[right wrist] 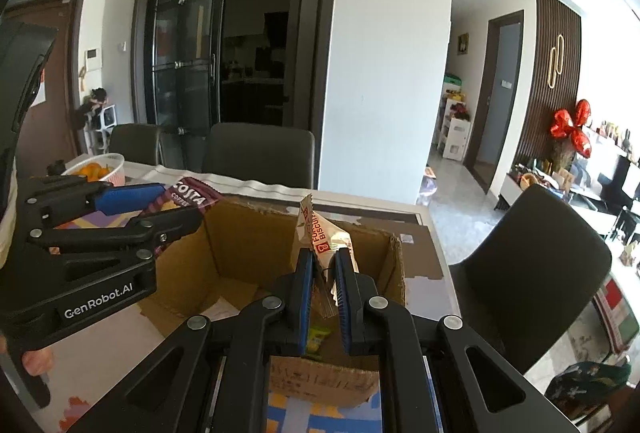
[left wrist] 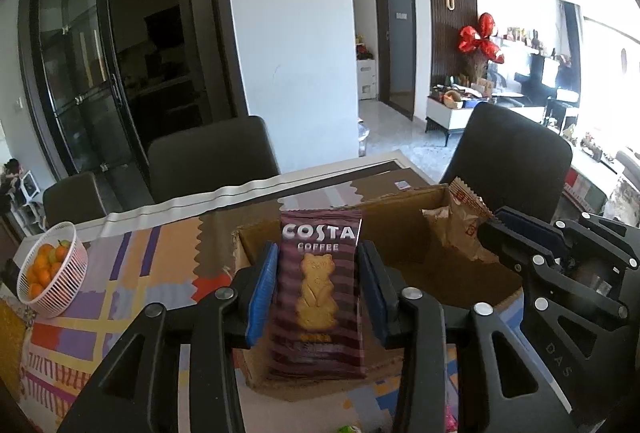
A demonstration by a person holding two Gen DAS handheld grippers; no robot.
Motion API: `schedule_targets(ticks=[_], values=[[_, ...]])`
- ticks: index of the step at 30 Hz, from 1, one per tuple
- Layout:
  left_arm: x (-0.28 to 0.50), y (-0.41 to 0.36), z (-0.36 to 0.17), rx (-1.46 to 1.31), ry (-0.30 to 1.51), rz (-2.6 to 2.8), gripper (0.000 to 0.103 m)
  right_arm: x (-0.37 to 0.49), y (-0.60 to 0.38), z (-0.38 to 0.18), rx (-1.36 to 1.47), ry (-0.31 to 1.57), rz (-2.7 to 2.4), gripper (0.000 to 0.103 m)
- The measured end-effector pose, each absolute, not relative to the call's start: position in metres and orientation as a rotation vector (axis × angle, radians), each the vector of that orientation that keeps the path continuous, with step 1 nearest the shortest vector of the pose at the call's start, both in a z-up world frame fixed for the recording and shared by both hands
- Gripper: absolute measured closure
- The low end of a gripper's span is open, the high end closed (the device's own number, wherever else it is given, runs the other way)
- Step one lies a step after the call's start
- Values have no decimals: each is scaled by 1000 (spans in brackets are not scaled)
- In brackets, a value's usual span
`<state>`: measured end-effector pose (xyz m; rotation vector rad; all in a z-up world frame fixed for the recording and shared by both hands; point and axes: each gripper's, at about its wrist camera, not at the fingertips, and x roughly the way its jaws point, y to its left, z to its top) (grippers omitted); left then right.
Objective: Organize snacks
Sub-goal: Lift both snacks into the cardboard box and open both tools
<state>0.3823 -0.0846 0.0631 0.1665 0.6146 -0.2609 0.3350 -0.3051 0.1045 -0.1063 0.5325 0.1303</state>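
Mid-task view, both packets in hand and neither yet released. Lower centre of the left wrist view: the left tool (left wrist: 318, 289) holds an upright Costa Coffee bear-biscuit packet (left wrist: 318, 297) between its blue pads, above the near edge of the cardboard box (left wrist: 404, 209); whether the pads press firmly cannot be told. Lower centre of the right wrist view: the right tool (right wrist: 324, 285), jaws drawn close together, pinches a cream biscuit sachet (right wrist: 320, 245) by its lower end, hanging over the box interior. Box contents, as far as visible: a green-and-yellow wrapped snack (right wrist: 316, 339) lies on the floor just behind the near wall; the rest of the floor shows bare cardboard and a pale sheet. By judgement, sorting is at an early-to-middle stage: two packets remain to be dropped in. Further back, left of frame: a white ribbed basket (left wrist: 78, 261) of small oranges (left wrist: 44, 269) stands on the patterned tabletop (left wrist: 132, 297), well apart from the box. Beyond it: dark chairs (left wrist: 212, 161).
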Motion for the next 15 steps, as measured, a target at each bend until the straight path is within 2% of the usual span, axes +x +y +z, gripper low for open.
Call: schedule_targets(ticks=[2, 3, 4, 5, 6, 11, 15], values=[[382, -83, 63, 171, 609, -233, 52, 341, -307, 102, -96, 545, 126, 89], [380, -82, 64, 168, 605, -229, 46, 344, -307, 102, -94, 549, 115, 82], [377, -81, 64, 165, 602, -228, 44, 344, -311, 101, -92, 554, 106, 75], [374, -80, 64, 164, 605, -223, 44, 344, -313, 100, -83, 560, 103, 62], [373, -78, 63, 165, 608, -215, 44, 344, -313, 101, -77, 559, 100, 56], [351, -70, 63, 179, 602, -200, 43, 327, -314, 104, -75, 562, 108, 56], [328, -62, 64, 163, 599, -211, 42, 306, -315, 108, -62, 557, 117, 52]])
